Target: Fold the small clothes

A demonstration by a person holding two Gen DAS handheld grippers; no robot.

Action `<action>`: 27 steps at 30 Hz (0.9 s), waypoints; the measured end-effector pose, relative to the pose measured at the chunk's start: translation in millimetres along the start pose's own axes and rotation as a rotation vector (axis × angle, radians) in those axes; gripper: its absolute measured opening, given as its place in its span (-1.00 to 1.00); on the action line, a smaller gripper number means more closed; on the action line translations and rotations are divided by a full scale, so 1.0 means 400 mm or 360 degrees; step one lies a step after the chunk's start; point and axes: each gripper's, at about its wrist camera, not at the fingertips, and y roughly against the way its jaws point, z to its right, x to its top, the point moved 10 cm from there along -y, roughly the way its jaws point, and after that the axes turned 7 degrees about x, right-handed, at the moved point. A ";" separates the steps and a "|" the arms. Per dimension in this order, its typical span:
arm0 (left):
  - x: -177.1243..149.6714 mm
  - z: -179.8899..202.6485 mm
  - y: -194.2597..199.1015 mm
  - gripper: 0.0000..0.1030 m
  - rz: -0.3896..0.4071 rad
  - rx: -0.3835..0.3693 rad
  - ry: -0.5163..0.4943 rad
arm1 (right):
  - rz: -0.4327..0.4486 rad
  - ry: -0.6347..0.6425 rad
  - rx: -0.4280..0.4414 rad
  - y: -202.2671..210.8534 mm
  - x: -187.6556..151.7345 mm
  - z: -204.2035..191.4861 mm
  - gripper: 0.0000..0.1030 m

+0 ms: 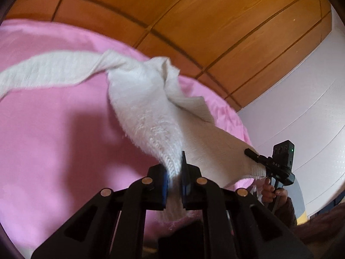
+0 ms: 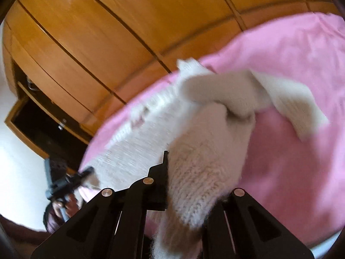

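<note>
A small white knitted sweater [image 1: 142,108] hangs lifted above a pink bed cover [image 1: 54,129], one sleeve trailing left. My left gripper [image 1: 174,172] is shut on a bunched knit edge of it. The right gripper [image 1: 254,155] shows in the left wrist view at the far right, pinching the sweater's other corner. In the right wrist view the sweater [image 2: 194,172] drapes over my right gripper [image 2: 185,172] and hides its right finger; the jaws are shut on the knit. The left gripper [image 2: 86,172] appears blurred at lower left, holding the other corner.
A wooden wardrobe [image 1: 194,21] stands behind the bed, with an open drawer [image 2: 43,125] in the right wrist view. A white wall [image 1: 301,108] is to the right. The pink cover [image 2: 291,129] spreads wide under the sweater.
</note>
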 end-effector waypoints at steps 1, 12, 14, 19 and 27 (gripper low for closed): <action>-0.032 -0.015 0.002 -0.84 -0.0034 0.0021 0.0023 | -0.0043 -0.0032 -0.0035 -0.001 -0.029 0.023 -0.90; -0.174 -0.190 -0.014 -0.05 -0.0128 0.0265 0.0366 | -0.0283 -0.0136 -0.0399 -0.030 -0.195 0.199 -0.33; -0.133 -0.235 0.028 0.19 -0.0016 0.0379 0.0387 | -0.0233 -0.0097 -0.0463 -0.009 -0.171 0.204 0.39; -0.033 -0.445 0.125 0.27 0.0140 0.0812 0.0541 | -0.0060 0.0068 -0.0755 0.061 -0.074 0.222 0.40; 0.135 -0.693 0.176 0.41 0.0324 0.1101 0.0720 | -0.0223 0.0248 -0.0365 -0.175 -0.100 0.023 0.53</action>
